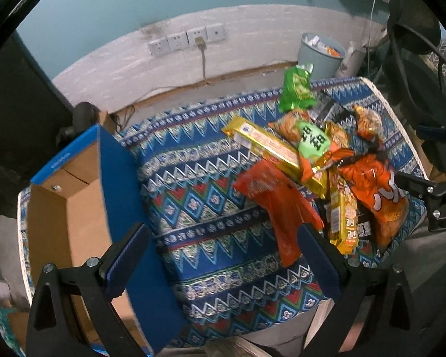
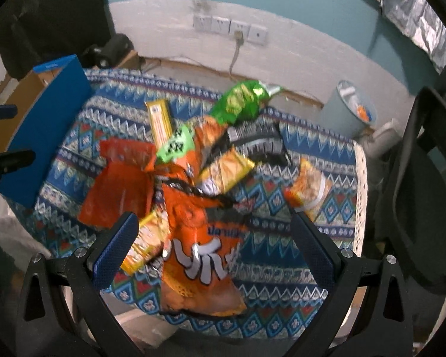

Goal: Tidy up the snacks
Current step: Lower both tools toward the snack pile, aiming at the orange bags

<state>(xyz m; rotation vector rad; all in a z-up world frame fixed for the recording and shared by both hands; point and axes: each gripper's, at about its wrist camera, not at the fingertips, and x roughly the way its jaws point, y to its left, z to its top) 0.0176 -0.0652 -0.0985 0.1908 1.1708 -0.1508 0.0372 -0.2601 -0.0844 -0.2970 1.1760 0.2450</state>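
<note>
Both my tongs, left (image 1: 223,255) and right (image 2: 214,250), are wide open and hold nothing. I should pinch the big crinkly orange chip bag (image 2: 193,238) by its edge, then carry it to the blue cardboard box (image 1: 83,196).

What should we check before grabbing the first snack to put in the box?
1. Left gripper open, nothing in it: ok.
2. Right gripper open, nothing in it: ok.
3. Cardboard box open at the top: ok.
4. Room in the box: cannot tell, its floor is mostly hidden.
5. Big orange bag between the right fingers: ok.
6. Snacks lying apart: not ok, they overlap in a pile.
</note>
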